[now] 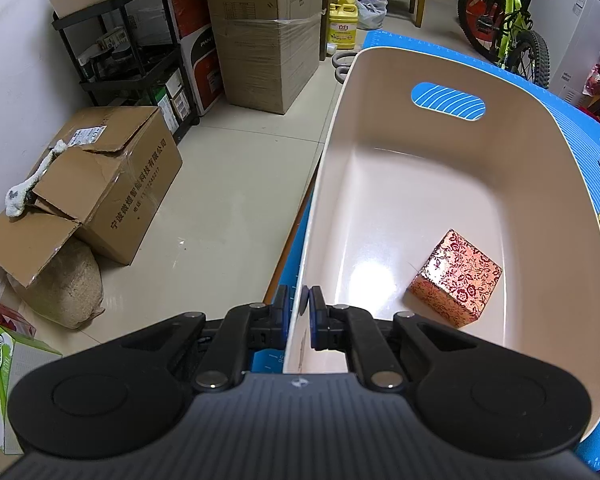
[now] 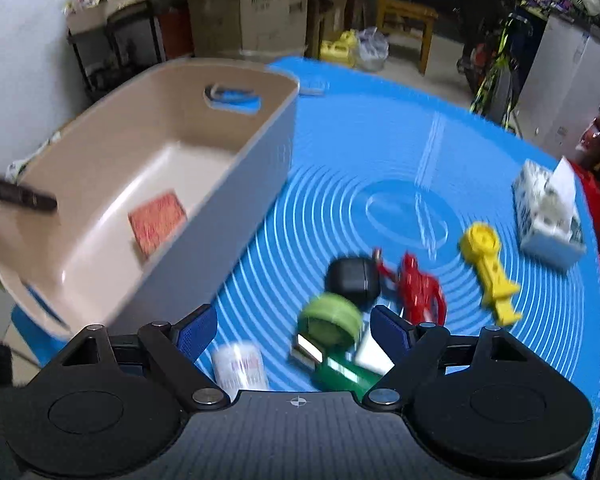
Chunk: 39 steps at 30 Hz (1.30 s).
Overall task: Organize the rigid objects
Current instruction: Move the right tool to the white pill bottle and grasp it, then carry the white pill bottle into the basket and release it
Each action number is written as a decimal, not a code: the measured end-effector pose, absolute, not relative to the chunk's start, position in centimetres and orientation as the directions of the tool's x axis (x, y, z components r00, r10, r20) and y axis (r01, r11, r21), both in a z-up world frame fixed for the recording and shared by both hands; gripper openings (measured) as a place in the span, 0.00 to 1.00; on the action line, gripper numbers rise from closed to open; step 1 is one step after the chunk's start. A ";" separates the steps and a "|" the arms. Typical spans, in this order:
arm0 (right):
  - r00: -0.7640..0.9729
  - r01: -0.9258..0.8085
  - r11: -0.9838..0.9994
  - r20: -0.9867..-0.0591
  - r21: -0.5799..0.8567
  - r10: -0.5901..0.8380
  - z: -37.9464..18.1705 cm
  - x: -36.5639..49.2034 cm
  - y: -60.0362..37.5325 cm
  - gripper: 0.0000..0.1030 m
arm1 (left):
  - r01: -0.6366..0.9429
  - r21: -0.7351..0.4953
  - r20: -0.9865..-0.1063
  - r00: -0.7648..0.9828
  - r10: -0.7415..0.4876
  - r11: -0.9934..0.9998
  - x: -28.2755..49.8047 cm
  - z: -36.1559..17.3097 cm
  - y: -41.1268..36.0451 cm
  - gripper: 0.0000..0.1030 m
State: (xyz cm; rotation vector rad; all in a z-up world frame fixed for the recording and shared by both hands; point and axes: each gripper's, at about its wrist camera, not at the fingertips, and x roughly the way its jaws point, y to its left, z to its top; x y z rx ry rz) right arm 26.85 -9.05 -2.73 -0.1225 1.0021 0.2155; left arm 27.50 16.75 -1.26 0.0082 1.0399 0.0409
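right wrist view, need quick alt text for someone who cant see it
The open right gripper hangs over small items on a blue mat: a green roll, black case, red figure and yellow toy. A beige bin at left holds a red patterned box.

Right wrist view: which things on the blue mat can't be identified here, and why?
- Green object: motion blur smears its shape; the right hand-held gripper covers its lower end.
- White cylinder: its printing is blurred, and the gripper body cuts off its base.
- Black rounded object: blurred, partly behind the green one.
- White box: print unreadable.
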 end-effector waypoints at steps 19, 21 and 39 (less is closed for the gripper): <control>0.433 -0.376 0.926 -0.887 -0.018 0.158 -8.4 26.1 -6.3 0.65 | -0.032 0.031 -0.862 0.505 0.043 0.999 27.5 -1.2 16.7 0.12; 0.427 -0.359 0.933 -0.890 -0.004 0.161 -8.6 26.4 -6.5 0.62 | -0.032 0.033 -0.861 0.506 0.045 0.999 27.5 -1.2 16.6 0.12; 0.492 -0.304 0.953 -0.858 -0.011 0.147 -5.7 25.5 -7.7 0.43 | -0.034 0.029 -0.862 0.505 0.042 0.999 27.6 -1.0 16.9 0.12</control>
